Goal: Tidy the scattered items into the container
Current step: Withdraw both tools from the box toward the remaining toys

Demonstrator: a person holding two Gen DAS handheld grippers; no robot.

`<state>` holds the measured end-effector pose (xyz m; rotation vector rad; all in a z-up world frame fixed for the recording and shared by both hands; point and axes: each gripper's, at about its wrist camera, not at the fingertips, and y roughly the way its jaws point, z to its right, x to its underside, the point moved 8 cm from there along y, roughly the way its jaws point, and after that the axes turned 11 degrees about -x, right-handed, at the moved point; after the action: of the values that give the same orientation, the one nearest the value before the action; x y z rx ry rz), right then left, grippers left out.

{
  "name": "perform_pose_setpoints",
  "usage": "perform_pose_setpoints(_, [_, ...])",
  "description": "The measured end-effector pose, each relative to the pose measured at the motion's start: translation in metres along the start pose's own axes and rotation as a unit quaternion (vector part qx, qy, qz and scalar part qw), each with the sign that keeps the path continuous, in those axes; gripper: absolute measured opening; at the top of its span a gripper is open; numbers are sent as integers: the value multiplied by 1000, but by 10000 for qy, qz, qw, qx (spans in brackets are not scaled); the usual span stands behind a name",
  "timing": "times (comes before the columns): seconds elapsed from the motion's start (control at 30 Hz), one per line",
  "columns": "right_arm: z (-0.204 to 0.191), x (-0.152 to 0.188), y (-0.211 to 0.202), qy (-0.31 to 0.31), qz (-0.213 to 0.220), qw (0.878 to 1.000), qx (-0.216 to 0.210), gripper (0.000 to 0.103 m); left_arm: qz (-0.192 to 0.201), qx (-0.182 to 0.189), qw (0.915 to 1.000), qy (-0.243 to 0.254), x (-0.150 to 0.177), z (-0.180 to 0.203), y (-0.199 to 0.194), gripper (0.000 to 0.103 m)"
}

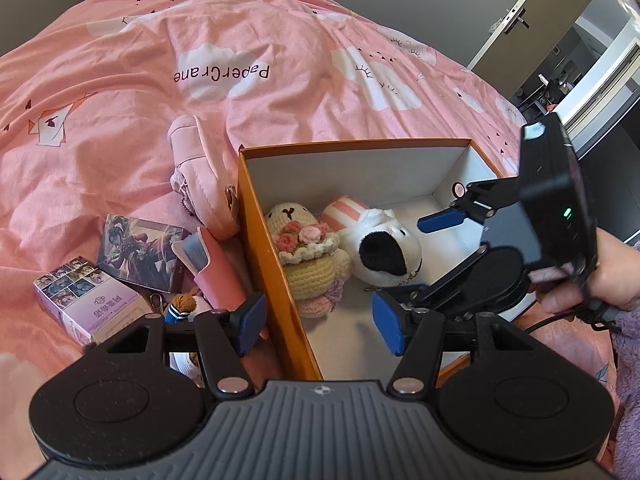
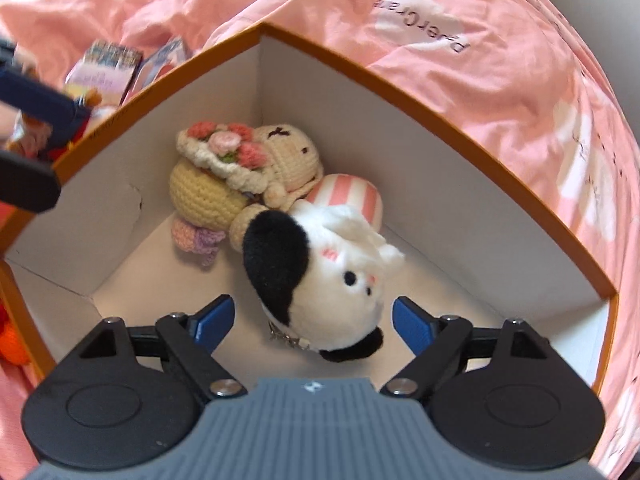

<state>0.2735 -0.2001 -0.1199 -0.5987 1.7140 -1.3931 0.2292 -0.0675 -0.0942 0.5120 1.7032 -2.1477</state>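
Note:
An orange box (image 1: 256,240) with a white inside stands on the pink bed. In it lie a crocheted bunny with flowers (image 1: 312,264) (image 2: 224,176) and a white plush with a black ear (image 1: 384,248) (image 2: 320,276). My right gripper (image 2: 314,322) hangs over the box, open, its blue pads on either side of the white plush without pressing it. My left gripper (image 1: 320,326) is open and holds nothing; it straddles the box's left wall. Left of the box lie a card box (image 1: 88,296), a picture card (image 1: 140,252), a pink case (image 1: 216,272) and a small bear charm (image 1: 180,308).
A pink pouch (image 1: 200,176) leans by the box's far left corner. The pink duvet (image 1: 280,60) spreads beyond the box. A hand in a fluffy sleeve (image 1: 612,276) holds the right gripper. A door (image 1: 532,16) and a dark hallway lie at the far right.

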Motion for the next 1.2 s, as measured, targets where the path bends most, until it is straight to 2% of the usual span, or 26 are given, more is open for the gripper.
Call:
perform_pose_setpoints(0.07, [8,2,-7,231,118,9996,-124,87,-9,16,10000,-12,1,0,1,69])
perform_pose_setpoints(0.17, [22,-1,-7,546,218,9977,-331,76,-21,26,10000,-23,1,0,1,69])
perform_pose_setpoints(0.23, [28,-3,0,898,226,9938,-617,55,-19,25,10000,-25,1,0,1,69])
perform_pose_setpoints(0.27, [30,-19,12,1092,263,9910,-723,56,-17,20,10000,-31,1,0,1,69])
perform_pose_setpoints(0.5, [37,-22,18,2543,785,9596,-915,56,-66,-52,9999,-108,2,-4,4,69])
perform_pose_setpoints(0.63, [33,-22,21,2669,908,9571,-664,57,-85,-54,9999,-120,4,-5,4,69])
perform_pose_setpoints(0.77, [21,-24,22,2249,800,9705,-325,57,-111,-49,9999,-88,5,-3,5,69])
perform_pose_setpoints(1.0, [17,-19,22,2363,766,9671,-552,54,-123,-73,9999,-76,6,-4,6,69])
perform_pose_setpoints(1.1, [23,-17,26,2368,782,9674,-446,49,-134,-69,9999,-68,6,-4,6,69])
perform_pose_setpoints(1.2, [26,-18,27,2418,800,9660,-451,49,-139,-71,9999,-30,8,-3,6,69])
